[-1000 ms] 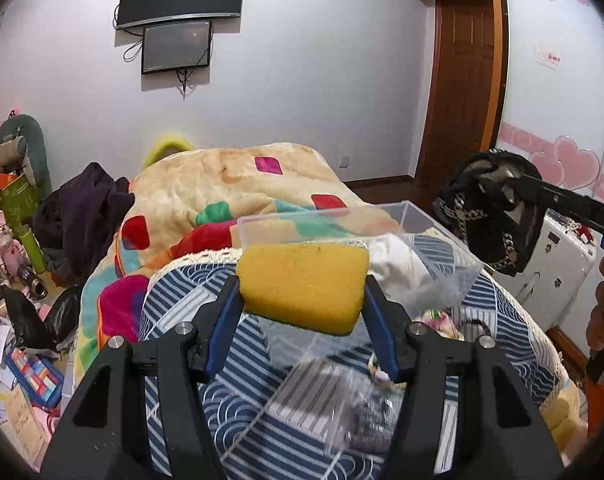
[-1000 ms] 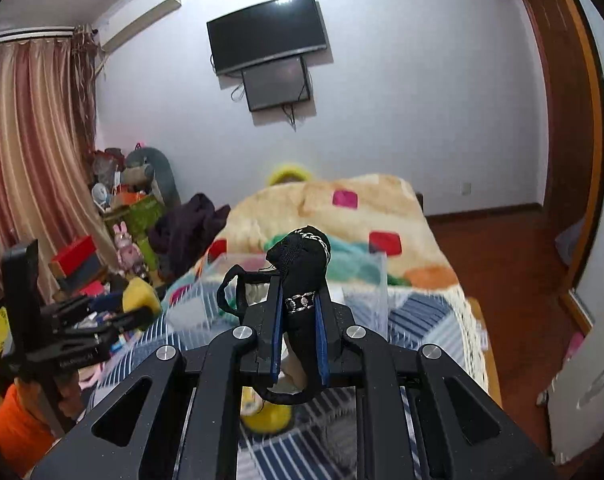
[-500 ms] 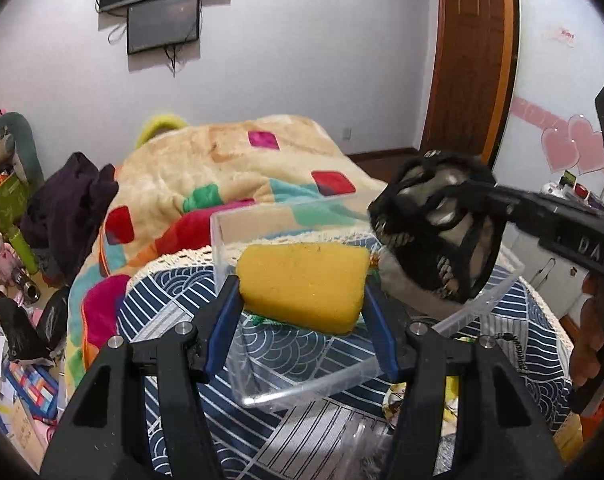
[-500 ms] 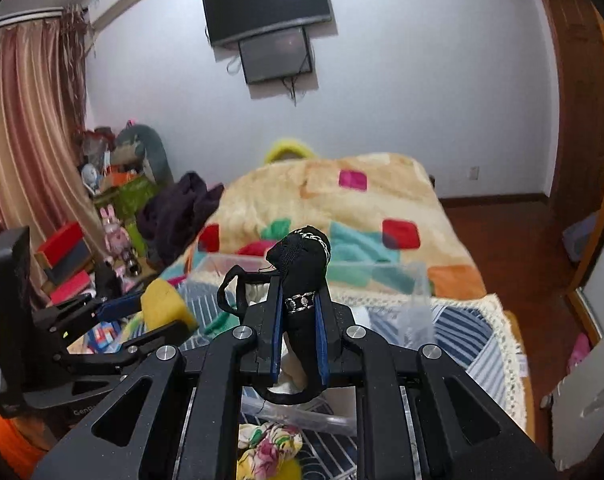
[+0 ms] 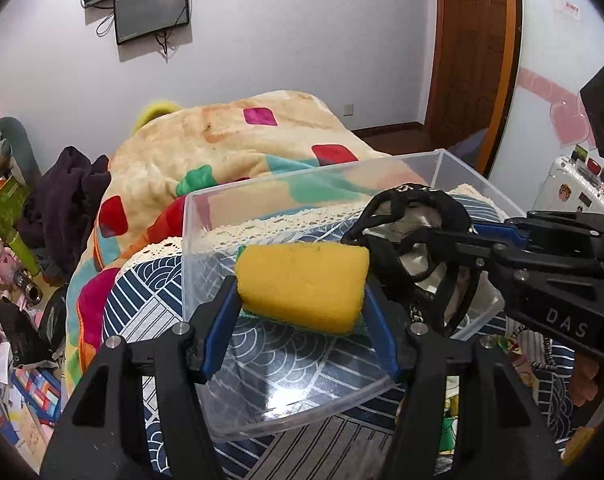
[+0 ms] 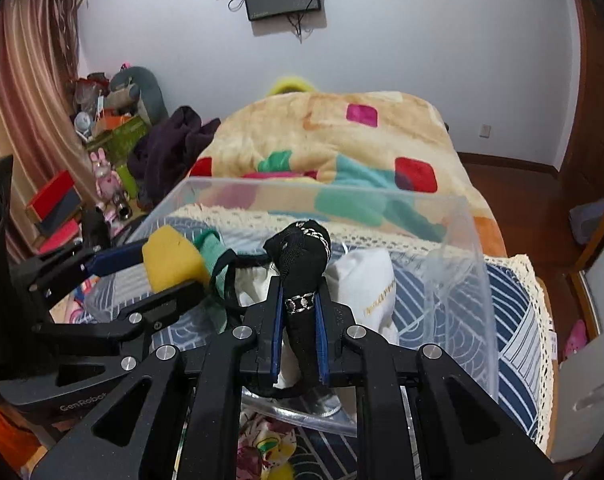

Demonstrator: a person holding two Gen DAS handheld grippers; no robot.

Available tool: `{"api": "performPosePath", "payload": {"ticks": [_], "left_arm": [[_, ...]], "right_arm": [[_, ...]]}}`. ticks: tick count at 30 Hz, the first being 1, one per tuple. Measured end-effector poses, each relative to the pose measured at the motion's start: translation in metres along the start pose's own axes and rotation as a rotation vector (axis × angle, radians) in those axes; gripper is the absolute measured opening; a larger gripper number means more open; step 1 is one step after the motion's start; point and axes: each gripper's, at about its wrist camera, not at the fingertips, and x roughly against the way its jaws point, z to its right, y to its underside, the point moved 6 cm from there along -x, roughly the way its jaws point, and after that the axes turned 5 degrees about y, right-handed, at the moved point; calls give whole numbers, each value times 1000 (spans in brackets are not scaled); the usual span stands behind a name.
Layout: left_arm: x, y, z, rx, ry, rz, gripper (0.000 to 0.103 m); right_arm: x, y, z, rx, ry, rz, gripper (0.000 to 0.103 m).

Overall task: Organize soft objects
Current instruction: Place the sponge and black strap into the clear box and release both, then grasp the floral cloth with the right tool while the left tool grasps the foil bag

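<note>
My left gripper [image 5: 302, 320] is shut on a yellow sponge with a green back [image 5: 302, 284] and holds it over the clear plastic bin [image 5: 278, 196]. My right gripper [image 6: 298, 320] is shut on a black fabric piece with a small chain [image 6: 300, 252] and holds it over the same bin [image 6: 457, 260]. In the left wrist view the black piece [image 5: 417, 216] hangs just right of the sponge. In the right wrist view the sponge [image 6: 170, 256] is at the left. A white cloth pouch [image 6: 365, 284] lies inside the bin.
The bin stands on a blue-and-white patterned cloth [image 6: 509, 320] over a table. A floral soft item [image 6: 262, 444] lies in front of the bin. Behind is a bed with a colourful blanket [image 5: 238, 136]. Clutter fills the floor at the left [image 5: 18, 264].
Both grippers have moved forward and down over the bin, closer together. The sponge and the black piece are now above the bin's inside.
</note>
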Motion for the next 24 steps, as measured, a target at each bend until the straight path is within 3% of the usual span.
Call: {"api": "performPosePath", "payload": {"ticks": [9, 12, 17, 24], "left_arm": [[15, 2, 0, 9, 13, 20, 75], [24, 3, 1, 15, 30, 31, 76], [48, 3, 2, 34, 52, 77, 87], [71, 24, 10, 22, 75, 78, 91]], "right_arm": [[13, 8, 3, -8, -9, -8, 27], [24, 7, 4, -16, -16, 15, 33], [46, 5, 5, -8, 6, 79, 49], [68, 15, -2, 9, -13, 123, 56]]}}
